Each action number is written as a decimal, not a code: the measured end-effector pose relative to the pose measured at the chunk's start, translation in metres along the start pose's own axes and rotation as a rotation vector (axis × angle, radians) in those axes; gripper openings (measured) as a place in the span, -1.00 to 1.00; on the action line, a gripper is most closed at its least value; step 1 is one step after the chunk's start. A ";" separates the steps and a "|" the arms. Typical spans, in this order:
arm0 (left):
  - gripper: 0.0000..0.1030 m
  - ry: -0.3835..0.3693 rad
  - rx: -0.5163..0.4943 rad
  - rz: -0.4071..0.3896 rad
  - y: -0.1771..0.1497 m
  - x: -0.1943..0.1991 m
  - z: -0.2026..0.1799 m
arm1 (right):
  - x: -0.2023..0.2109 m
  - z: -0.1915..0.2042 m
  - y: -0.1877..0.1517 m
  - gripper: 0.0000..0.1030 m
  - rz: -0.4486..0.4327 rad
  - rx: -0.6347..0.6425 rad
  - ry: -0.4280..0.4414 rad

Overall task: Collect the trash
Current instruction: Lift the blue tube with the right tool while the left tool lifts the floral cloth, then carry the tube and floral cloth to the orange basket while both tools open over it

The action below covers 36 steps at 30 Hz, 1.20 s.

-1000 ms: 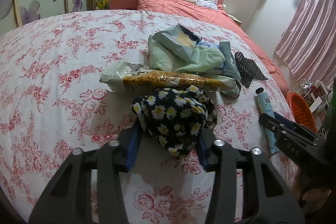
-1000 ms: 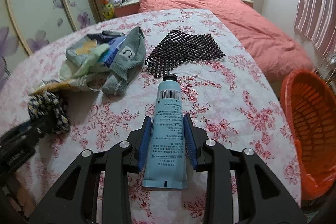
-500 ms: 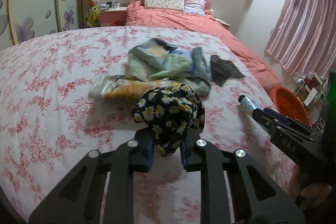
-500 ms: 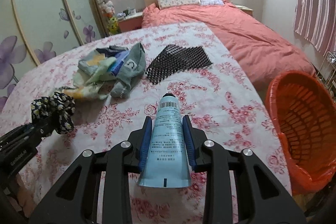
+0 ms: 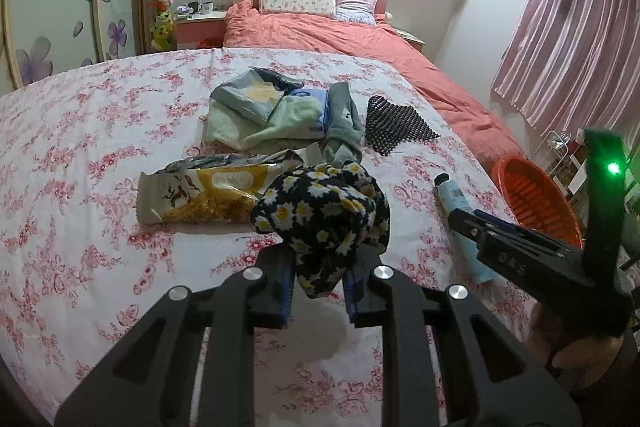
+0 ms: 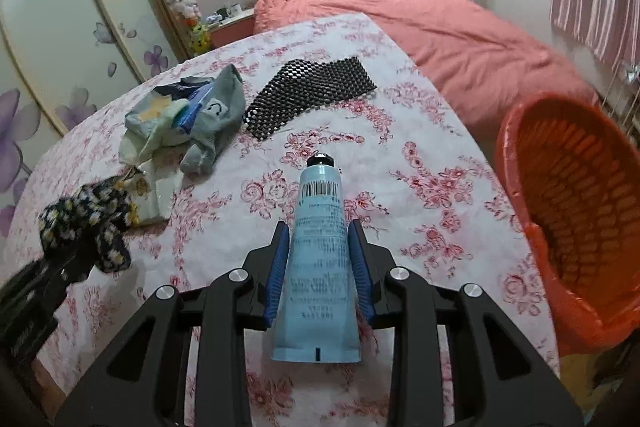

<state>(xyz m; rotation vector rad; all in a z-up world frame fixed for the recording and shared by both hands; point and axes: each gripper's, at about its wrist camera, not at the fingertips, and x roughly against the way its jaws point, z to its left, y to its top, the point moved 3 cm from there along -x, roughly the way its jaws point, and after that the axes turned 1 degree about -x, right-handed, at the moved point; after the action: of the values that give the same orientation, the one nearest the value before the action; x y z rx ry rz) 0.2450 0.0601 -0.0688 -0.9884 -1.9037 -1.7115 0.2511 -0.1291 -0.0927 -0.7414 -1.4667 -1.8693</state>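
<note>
Pinching a daisy-print cloth [image 5: 324, 211] at lower centre, your left gripper [image 5: 318, 285] is holding it above the floral table [image 5: 80, 155]. Your right gripper [image 6: 320, 275] is clamping its fingers [image 6: 278, 267] on a blue tube [image 6: 318, 251], with the orange basket [image 6: 576, 211] sitting at the frame's right edge.
</note>
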 end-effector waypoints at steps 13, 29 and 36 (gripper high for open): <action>-0.61 -0.030 -0.007 -0.020 0.010 0.011 -0.012 | 0.029 -0.004 0.010 -0.46 -0.084 0.012 0.014; -0.61 -0.157 -0.124 -0.052 0.032 0.018 -0.114 | 0.125 -0.079 0.032 -0.45 -0.324 -0.078 -0.033; -0.60 -0.267 -0.204 -0.034 0.036 0.004 -0.180 | 0.144 -0.133 0.034 -0.45 -0.394 -0.168 -0.086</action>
<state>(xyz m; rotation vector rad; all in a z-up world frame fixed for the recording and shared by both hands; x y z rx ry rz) 0.2388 -0.1140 -0.0102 -1.3267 -1.9417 -1.9039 0.1799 -0.2854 0.0088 -0.6508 -1.6145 -2.3041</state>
